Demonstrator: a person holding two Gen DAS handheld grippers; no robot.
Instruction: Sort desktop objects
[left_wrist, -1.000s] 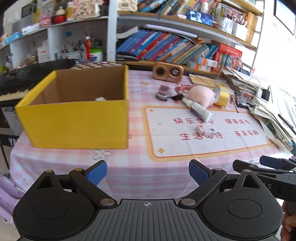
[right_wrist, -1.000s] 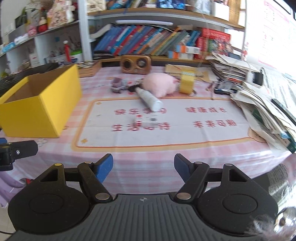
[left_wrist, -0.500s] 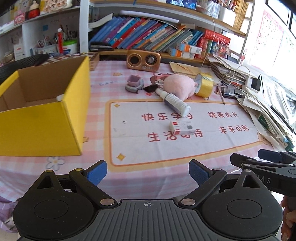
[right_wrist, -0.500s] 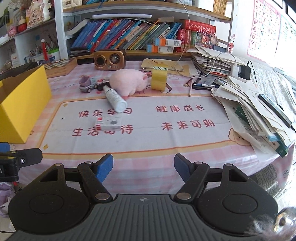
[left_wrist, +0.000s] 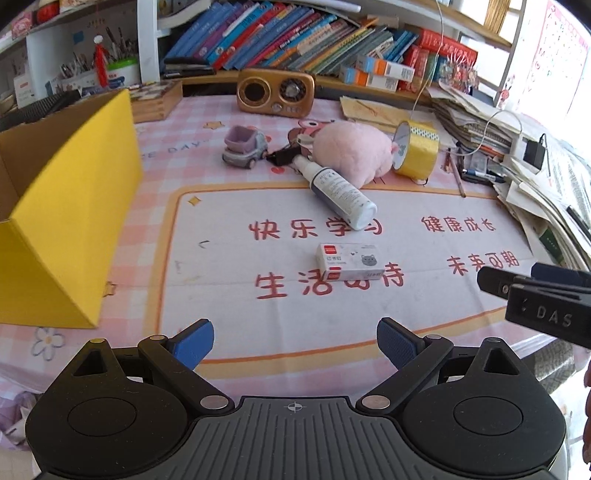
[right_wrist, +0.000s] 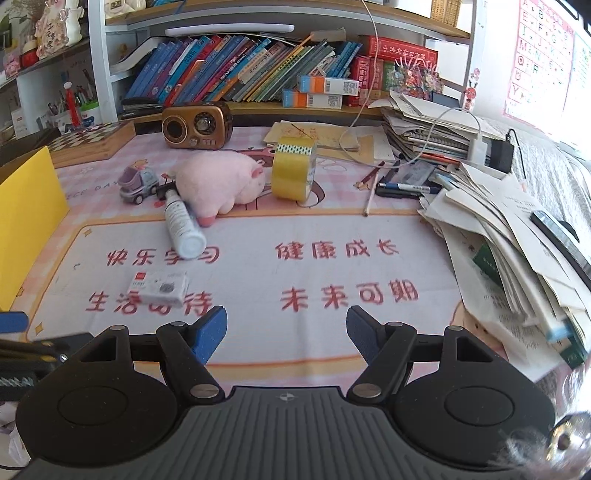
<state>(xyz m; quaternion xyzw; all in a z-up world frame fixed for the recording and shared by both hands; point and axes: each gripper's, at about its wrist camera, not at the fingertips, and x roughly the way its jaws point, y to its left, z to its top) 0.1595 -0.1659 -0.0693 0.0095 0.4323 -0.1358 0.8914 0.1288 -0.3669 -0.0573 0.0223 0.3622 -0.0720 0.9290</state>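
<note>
Both tools shifted rightward past yellow box, left tool spread empty, right tool spread empty, staple box ahead

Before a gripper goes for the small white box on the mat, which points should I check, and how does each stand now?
1. Left gripper jaws open, nothing between them: ok.
2. Right gripper jaws open, nothing between them: ok.
3. Small white cardboard box with red label lies flat on the printed mat, apart from other things: ok.
4. White spray bottle lies clear of the box, touching the pink plush pig: ok.
5. Yellow cardboard box open on top: ok.
6. Free room inside the yellow box: cannot tell.
</note>
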